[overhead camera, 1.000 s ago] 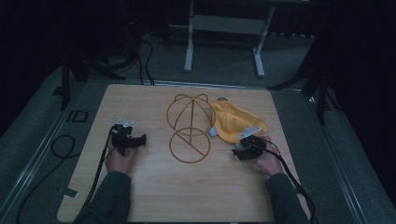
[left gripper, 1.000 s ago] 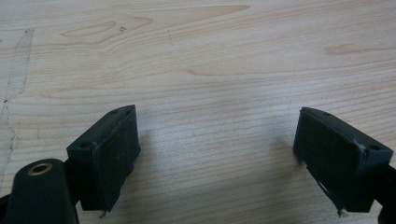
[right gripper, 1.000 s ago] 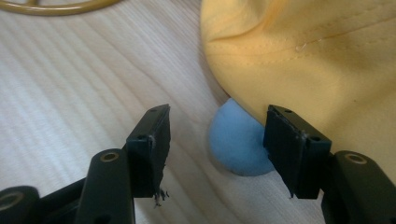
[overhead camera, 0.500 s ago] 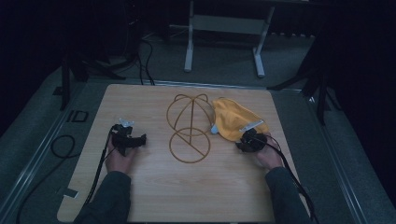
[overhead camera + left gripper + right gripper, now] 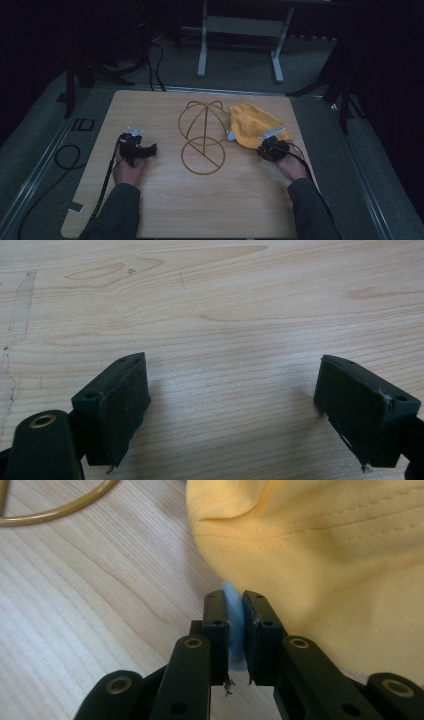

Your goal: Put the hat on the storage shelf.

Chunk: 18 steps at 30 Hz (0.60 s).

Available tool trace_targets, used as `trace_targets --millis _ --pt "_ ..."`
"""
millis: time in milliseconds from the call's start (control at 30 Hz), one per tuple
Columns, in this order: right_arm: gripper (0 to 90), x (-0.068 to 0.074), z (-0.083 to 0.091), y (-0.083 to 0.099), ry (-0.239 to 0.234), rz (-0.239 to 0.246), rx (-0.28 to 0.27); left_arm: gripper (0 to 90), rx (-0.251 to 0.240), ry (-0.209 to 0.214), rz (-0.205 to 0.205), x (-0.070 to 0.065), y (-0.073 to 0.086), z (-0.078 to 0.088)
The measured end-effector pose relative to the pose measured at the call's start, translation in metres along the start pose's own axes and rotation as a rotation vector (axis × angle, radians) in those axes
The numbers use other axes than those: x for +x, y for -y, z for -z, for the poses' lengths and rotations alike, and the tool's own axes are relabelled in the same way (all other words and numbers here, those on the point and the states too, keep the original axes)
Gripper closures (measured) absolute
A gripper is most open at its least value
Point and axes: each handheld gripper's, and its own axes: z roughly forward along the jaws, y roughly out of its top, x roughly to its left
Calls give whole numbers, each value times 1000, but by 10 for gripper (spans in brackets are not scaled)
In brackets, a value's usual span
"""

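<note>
A yellow cap lies on the wooden table, right of a gold wire hat frame. My right gripper sits at the cap's near edge. In the right gripper view its jaws have just been closing and the right gripper is shut on a light-blue piece at the edge of the yellow cap. The wire frame curves past at top left. My left gripper rests on the table left of the frame. The left gripper is open over bare wood.
Grey floor surrounds the table, with a cable loop on the left. A white metal stand rises beyond the far edge. Bare wood lies between the person's forearms at the front.
The right gripper has edged forward to the cap's edge and its jaws have shut on the light-blue piece. The left gripper has stayed put.
</note>
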Motion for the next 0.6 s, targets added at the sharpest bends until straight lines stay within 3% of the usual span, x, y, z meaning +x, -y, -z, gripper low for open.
trace_targets --millis 600 --pt "815 1 41 -10 22 34 -72 145 1 0 0 0 0 0"
